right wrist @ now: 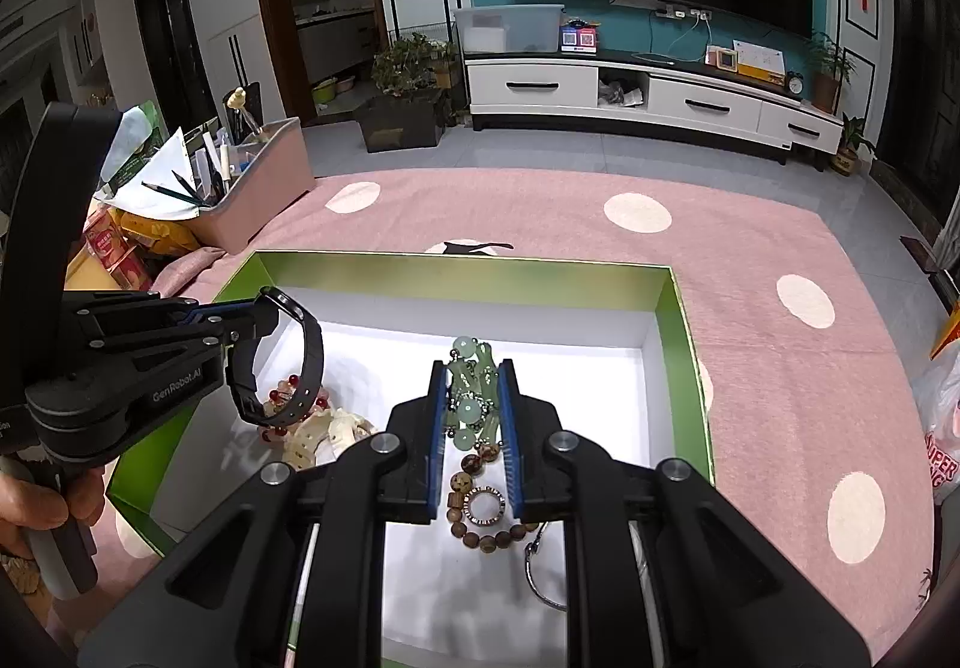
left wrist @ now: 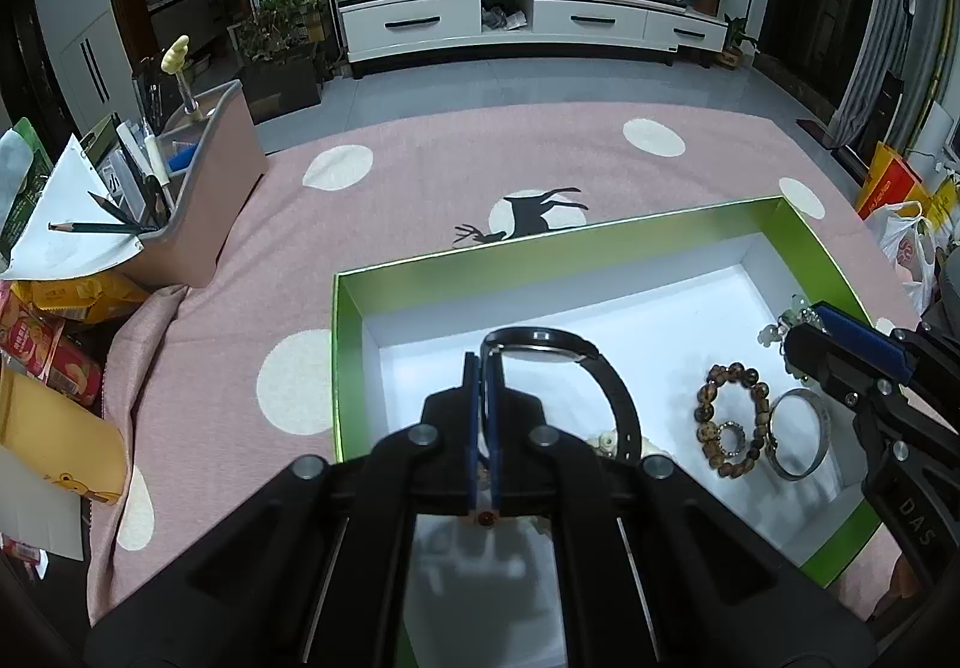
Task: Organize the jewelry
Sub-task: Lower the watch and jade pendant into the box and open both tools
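Observation:
A green box (left wrist: 804,230) with a white floor lies on the pink cloth; it also shows in the right wrist view (right wrist: 678,320). My left gripper (left wrist: 485,362) is shut on a black watch (left wrist: 606,386) and holds it above the box's left part; the watch also shows in the right wrist view (right wrist: 303,362). My right gripper (right wrist: 474,374) is shut on a pale green bead piece (right wrist: 471,386) over the box. A brown bead bracelet (left wrist: 729,419), a small ring (left wrist: 731,437) and a silver bangle (left wrist: 801,434) lie on the box floor. Red beads (right wrist: 282,389) and cream pieces (right wrist: 324,437) lie under the watch.
A pink bin (left wrist: 204,188) with pencils and papers stands at the far left. Snack packets (left wrist: 42,332) lie beside it. A white TV cabinet (left wrist: 528,23) is at the back. Plastic bags (left wrist: 906,248) sit to the right.

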Available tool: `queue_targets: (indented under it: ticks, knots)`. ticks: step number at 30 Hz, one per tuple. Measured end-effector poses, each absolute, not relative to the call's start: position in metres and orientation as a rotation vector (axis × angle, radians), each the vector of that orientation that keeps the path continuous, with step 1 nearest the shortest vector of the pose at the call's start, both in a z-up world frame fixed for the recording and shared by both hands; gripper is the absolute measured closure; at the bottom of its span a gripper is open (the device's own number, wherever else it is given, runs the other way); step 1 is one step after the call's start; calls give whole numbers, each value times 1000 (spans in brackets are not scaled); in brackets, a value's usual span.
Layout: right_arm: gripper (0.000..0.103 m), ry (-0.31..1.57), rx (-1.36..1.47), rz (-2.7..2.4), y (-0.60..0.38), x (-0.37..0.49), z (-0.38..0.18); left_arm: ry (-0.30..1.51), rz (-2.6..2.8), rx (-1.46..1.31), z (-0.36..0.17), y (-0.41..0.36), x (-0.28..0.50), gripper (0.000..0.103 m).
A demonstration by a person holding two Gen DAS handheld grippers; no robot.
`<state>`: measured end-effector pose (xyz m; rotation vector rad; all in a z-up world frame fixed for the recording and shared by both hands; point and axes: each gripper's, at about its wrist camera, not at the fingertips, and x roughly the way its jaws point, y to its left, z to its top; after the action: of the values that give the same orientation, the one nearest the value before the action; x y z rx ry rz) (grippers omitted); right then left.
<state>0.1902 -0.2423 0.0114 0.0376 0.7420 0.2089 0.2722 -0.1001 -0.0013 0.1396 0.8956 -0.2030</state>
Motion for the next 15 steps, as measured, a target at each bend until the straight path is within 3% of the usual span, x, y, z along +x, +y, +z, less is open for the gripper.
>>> queue_targets:
  ticks: [15]
  knots:
    - [87,754,32,208,-241,194,8,903,-194,151,-4,-102,276,101]
